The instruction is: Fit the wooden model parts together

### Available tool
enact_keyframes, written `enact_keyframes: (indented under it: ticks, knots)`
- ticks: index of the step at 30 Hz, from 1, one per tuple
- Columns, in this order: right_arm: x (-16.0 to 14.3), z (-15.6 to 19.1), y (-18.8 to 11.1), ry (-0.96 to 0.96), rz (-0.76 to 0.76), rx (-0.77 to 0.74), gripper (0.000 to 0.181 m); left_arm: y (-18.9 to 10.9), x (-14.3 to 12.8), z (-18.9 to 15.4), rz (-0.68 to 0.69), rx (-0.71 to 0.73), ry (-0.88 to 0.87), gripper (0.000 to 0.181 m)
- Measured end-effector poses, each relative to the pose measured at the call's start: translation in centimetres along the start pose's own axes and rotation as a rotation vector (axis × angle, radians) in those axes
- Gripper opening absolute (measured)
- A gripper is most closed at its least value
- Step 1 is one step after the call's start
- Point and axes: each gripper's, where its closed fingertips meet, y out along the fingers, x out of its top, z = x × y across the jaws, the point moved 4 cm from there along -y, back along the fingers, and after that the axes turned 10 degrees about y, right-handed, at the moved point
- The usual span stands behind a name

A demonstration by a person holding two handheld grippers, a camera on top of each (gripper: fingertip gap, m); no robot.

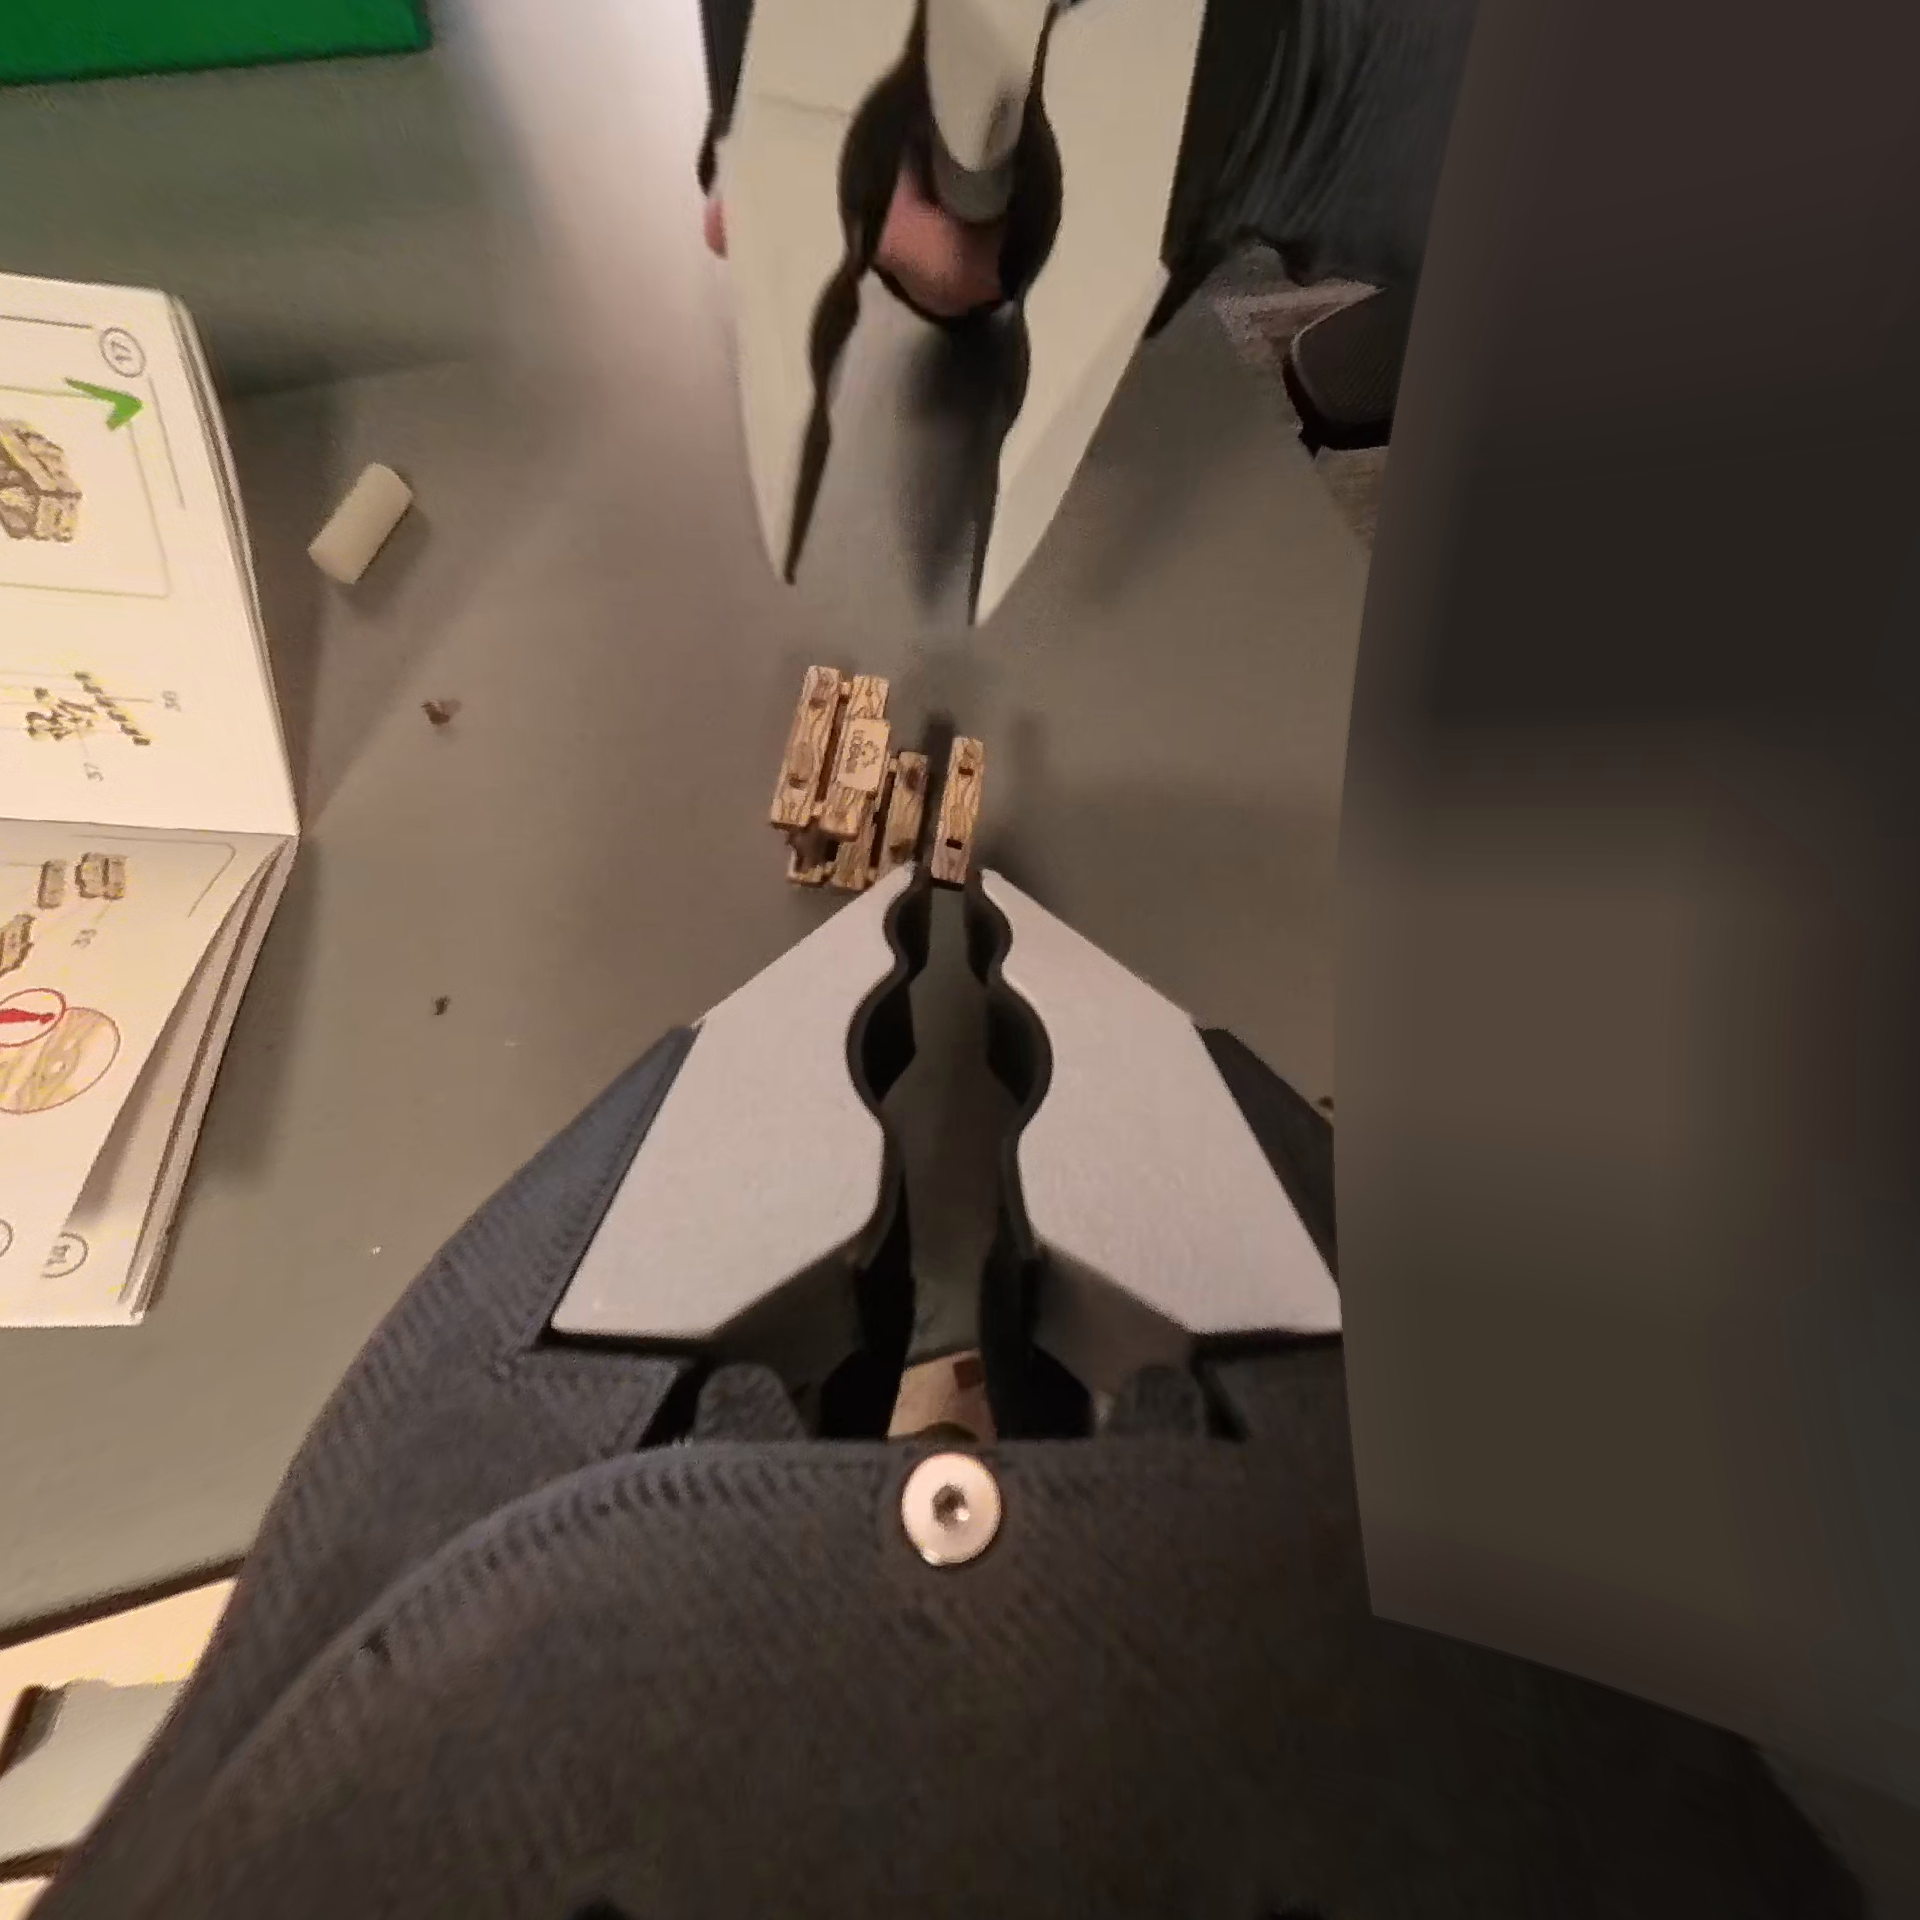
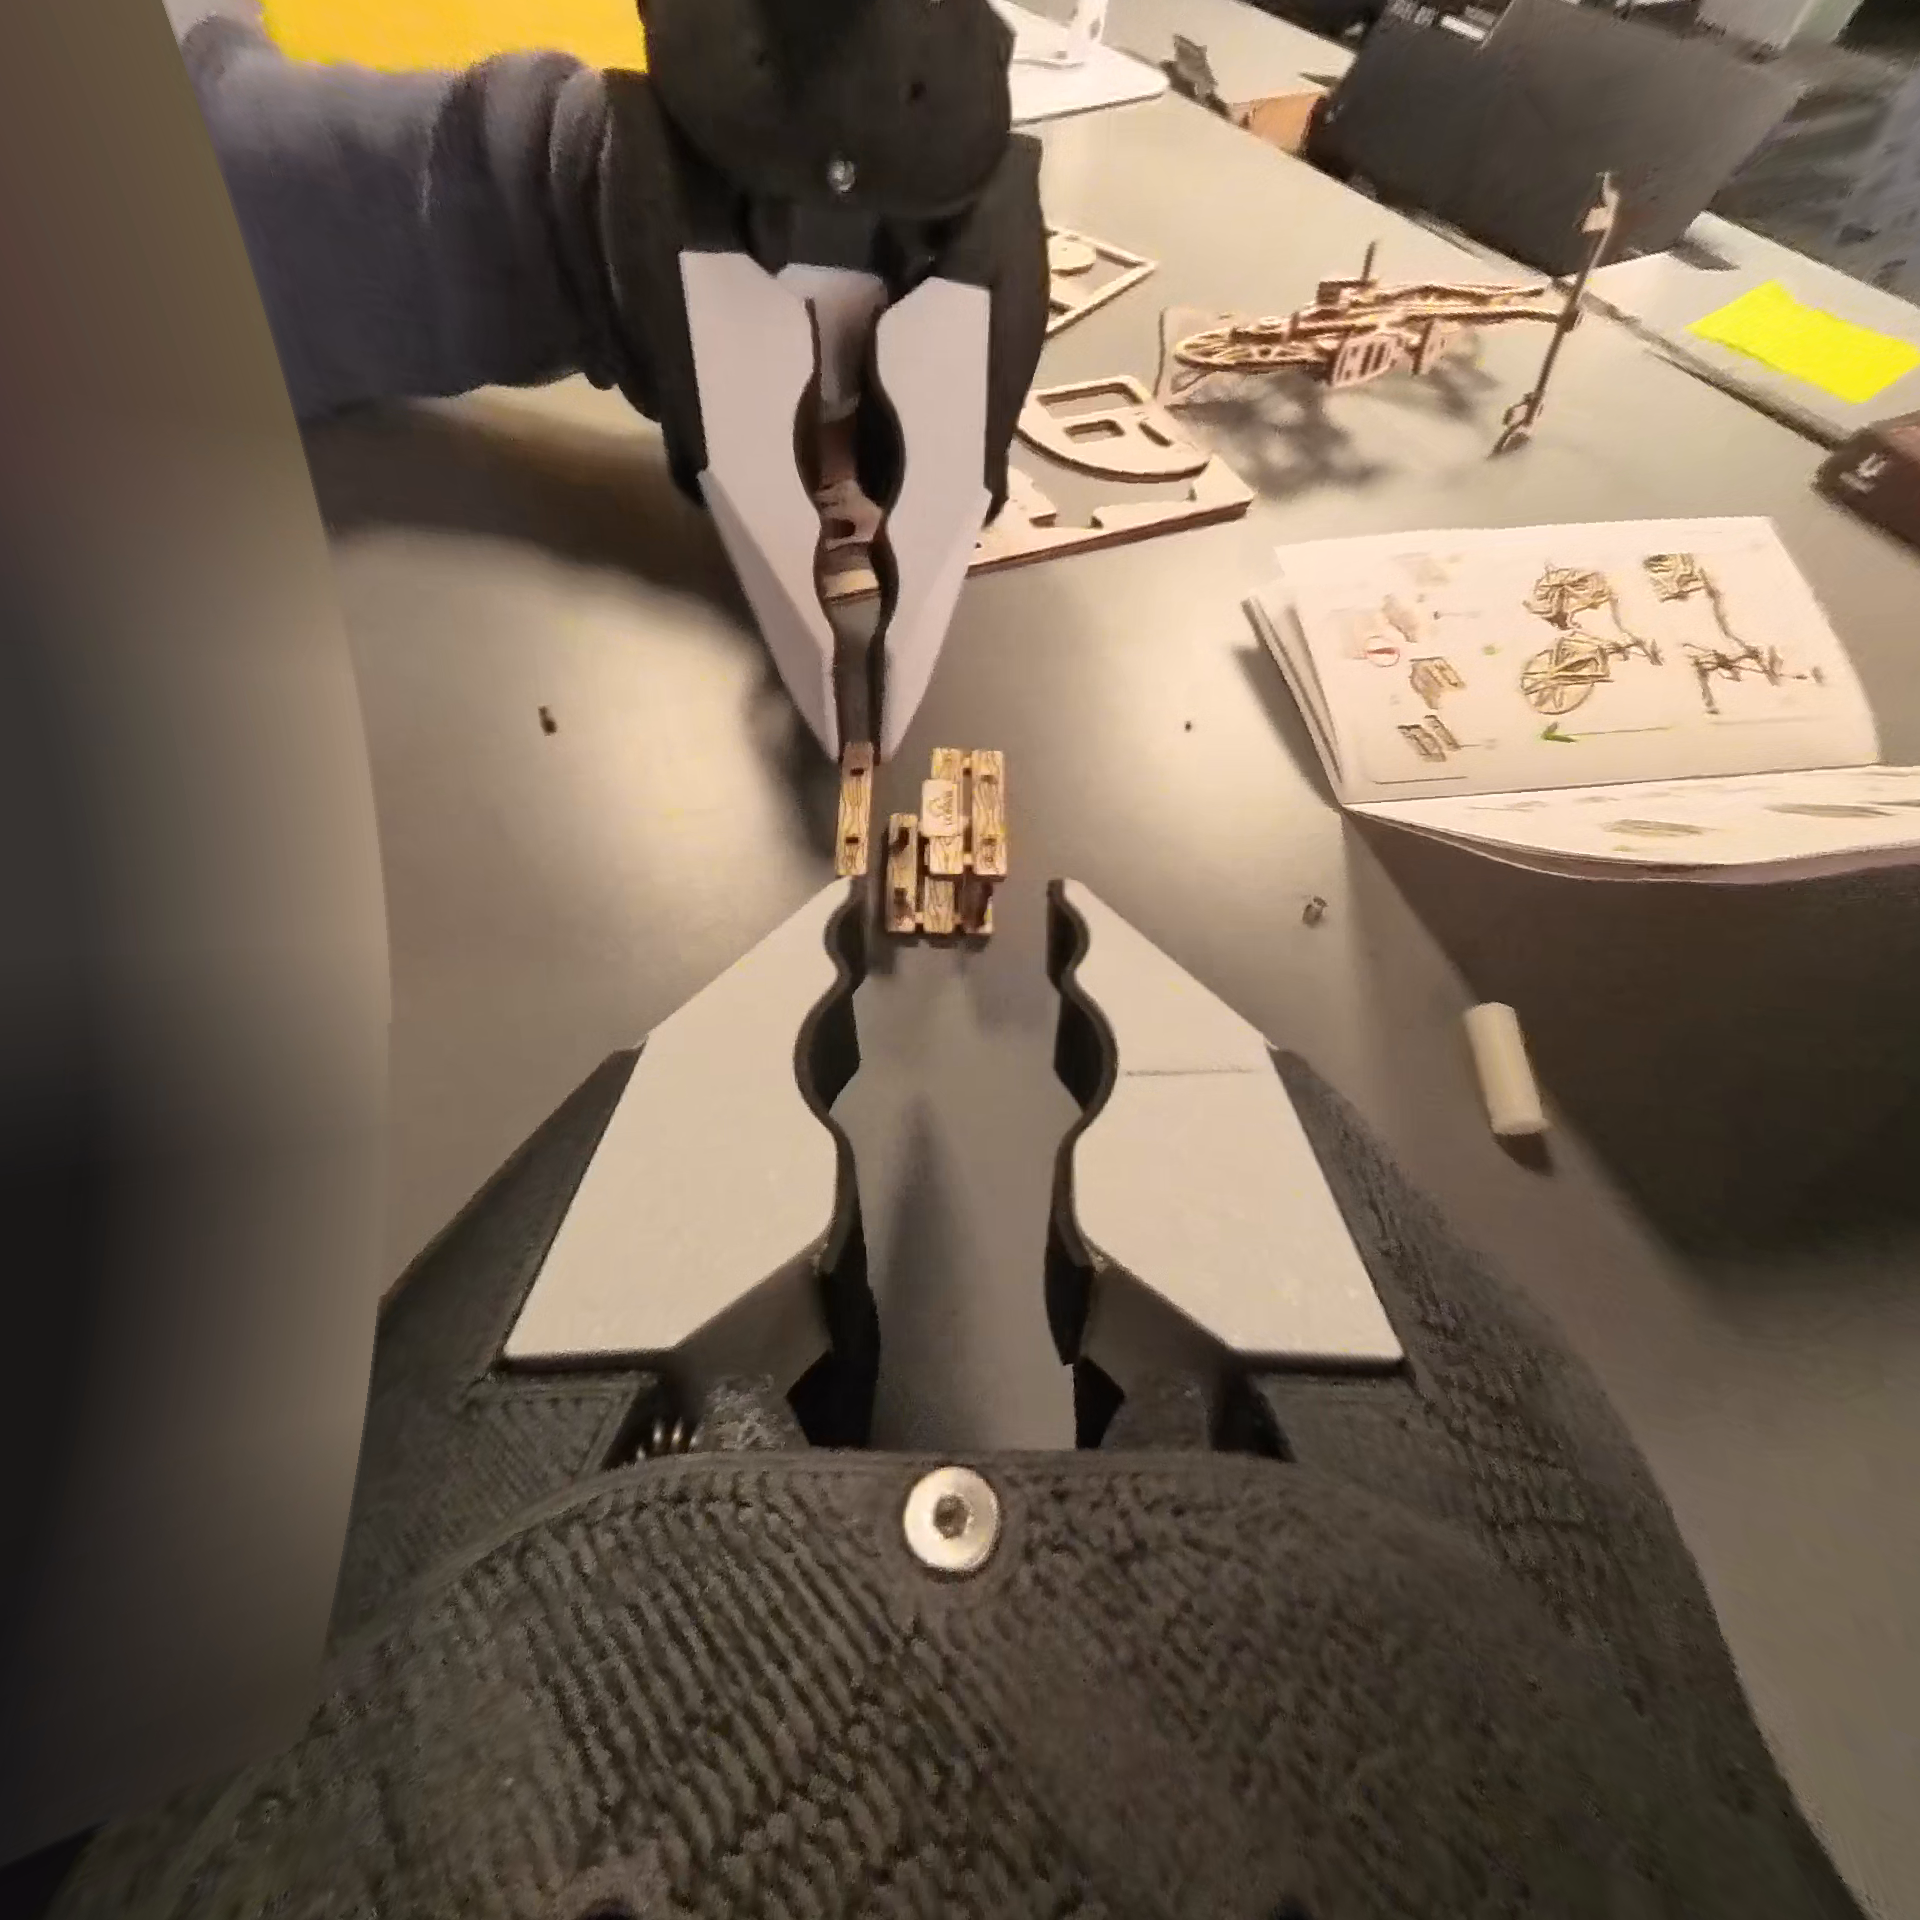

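Note:
A small wooden assembly (image 1: 847, 795) of several slotted pieces sits on the grey table; it also shows in the right wrist view (image 2: 951, 847). My left gripper (image 1: 945, 881) is shut on a thin wooden strip (image 1: 958, 805) and holds it by one end, just beside the assembly with a narrow gap between them. In the right wrist view the left gripper (image 2: 860, 740) comes in from the far side with the strip (image 2: 854, 816). My right gripper (image 2: 951, 896) is open and empty, its tips just short of the assembly. It shows opposite in the left wrist view (image 1: 881, 597).
An open instruction booklet (image 1: 125, 727) (image 2: 1579, 665) lies on the table, with a white cylinder (image 1: 361, 525) (image 2: 1504, 1070) near it. A cut-out wooden sheet (image 2: 1122, 457), a part-built wooden model (image 2: 1351, 332) and a yellow note (image 2: 1808, 338) lie further back. Small wood crumbs (image 1: 442, 710) are scattered about. The left gripper's tips are roughly 5 cm from the right gripper's.

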Motion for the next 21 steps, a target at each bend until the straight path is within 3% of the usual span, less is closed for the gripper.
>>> enact_keyframes:
  ticks: [10, 21]
  knots:
    - [-0.4, -0.4, 1.1, 0.002, 0.094, 0.12, 0.033, 0.1, 0.2, 1.0, -0.038, 0.014, 0.009, 0.004]
    - [-1.1, 0.7, 1.1, 0.032, 0.129, 0.071, 0.02, 0.5, -0.1, 1.2, -0.011, -0.018, -0.032, 0.005]
